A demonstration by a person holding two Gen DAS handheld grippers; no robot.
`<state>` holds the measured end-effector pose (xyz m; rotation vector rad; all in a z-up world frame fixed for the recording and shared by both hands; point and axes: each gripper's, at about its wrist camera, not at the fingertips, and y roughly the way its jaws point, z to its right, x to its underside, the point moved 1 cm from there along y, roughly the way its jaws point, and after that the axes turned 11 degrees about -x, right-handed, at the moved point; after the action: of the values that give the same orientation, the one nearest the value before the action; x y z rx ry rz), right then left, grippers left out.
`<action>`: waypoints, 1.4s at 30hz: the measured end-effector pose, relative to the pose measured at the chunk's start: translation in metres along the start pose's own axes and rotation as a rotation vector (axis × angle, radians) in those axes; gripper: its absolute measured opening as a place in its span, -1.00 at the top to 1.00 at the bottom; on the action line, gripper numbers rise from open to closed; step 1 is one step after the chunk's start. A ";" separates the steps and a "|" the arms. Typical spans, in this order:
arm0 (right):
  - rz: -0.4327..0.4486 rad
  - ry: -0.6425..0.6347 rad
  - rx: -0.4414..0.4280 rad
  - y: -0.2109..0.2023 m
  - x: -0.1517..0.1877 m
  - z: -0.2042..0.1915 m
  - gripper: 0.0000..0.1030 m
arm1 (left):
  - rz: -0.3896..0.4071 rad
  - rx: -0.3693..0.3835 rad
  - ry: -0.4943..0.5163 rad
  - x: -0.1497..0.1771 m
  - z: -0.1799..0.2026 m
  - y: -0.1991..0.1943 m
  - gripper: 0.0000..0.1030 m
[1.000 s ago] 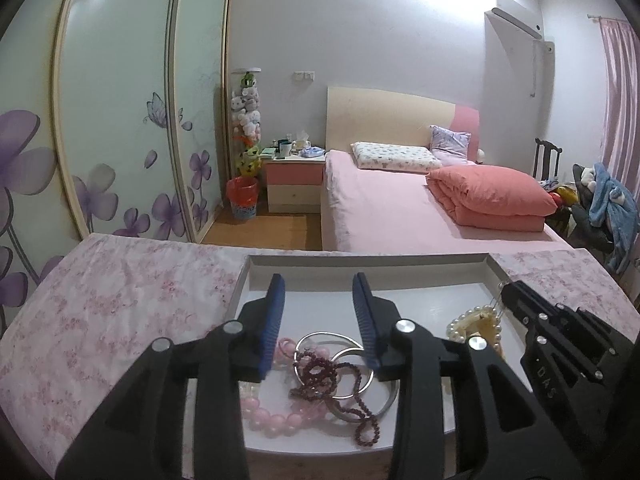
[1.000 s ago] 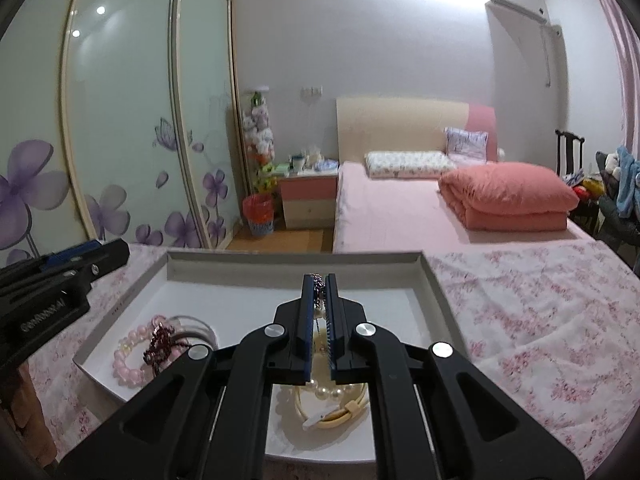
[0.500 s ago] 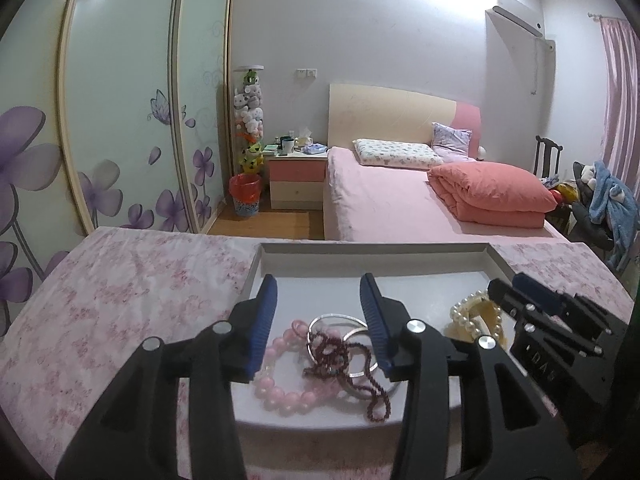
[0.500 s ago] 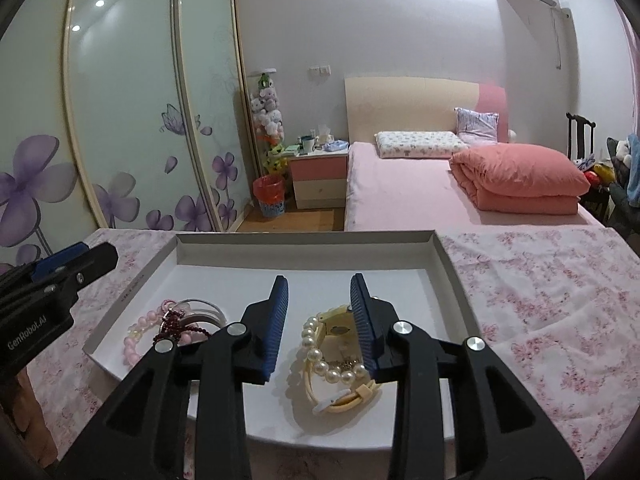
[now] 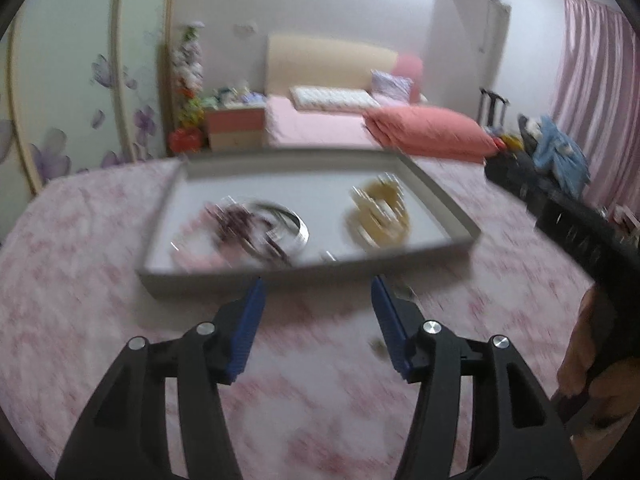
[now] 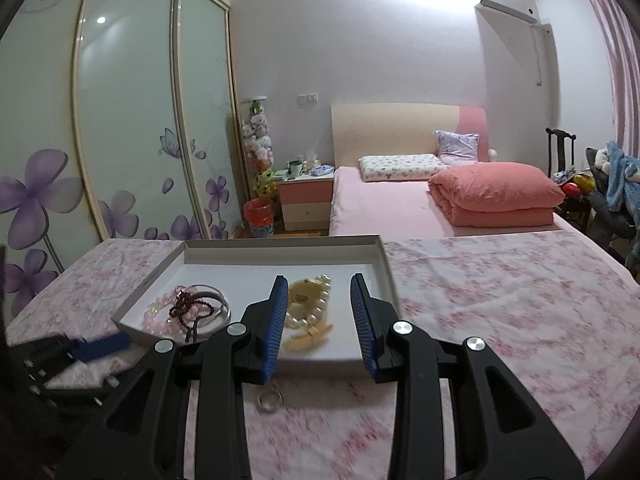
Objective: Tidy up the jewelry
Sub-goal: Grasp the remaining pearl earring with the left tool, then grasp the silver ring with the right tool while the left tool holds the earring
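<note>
1. My right gripper (image 6: 319, 320) stands partly open with nothing between the blue pads; the jaws have just opened. My left gripper (image 5: 316, 322) is open wider, also empty, and its jaws have just been opening more. In the right view it shows at 8 o'clock, low on the flowered cloth (image 6: 500, 320).
2. Just below my right jaws, at 6 o'clock, a small metal ring (image 6: 269, 400) lies on the cloth, outside the tray. I judge it light, hard and slippery; I would pinch it across its rim, not from above on the flat side.
3. Farther, at 12 o'clock, the white tray (image 6: 376, 256) rests on the cloth. Between my right pads I see the pearl bracelet (image 6: 316, 312), lying on a yellowish piece that I cannot identify. The pearls seem smooth and round, so the strand may roll; a grip across the strand looks safest.
4. At 10 o'clock in the tray lie the pink bead bracelet (image 6: 158, 312), the dark red bead string (image 6: 188, 308) and silver bangles (image 6: 218, 304), overlapping. The strings are soft and can tangle; the bangles are stiff.
5. The left view is blurred, so details there I cannot tell.
</note>
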<state>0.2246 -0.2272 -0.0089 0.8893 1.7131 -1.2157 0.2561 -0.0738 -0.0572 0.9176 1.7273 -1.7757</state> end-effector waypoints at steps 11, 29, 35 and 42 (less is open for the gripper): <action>-0.012 0.043 -0.012 -0.015 0.015 0.013 0.34 | -0.131 -0.014 0.139 0.022 0.054 0.028 -0.06; -0.034 0.041 -0.035 -0.014 0.023 0.010 0.34 | -0.160 -0.078 0.127 0.020 0.058 0.045 0.68; -0.067 0.031 -0.060 -0.010 0.026 0.003 0.34 | -0.179 -0.137 0.096 0.019 0.022 0.045 0.68; -0.194 -0.015 -0.135 0.009 0.038 -0.015 0.34 | -0.192 -0.241 0.026 0.021 -0.048 0.043 0.68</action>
<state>0.2139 -0.2073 -0.0438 0.6446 1.8789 -1.2115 0.2805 -0.0267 -0.1001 0.6954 2.0515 -1.6277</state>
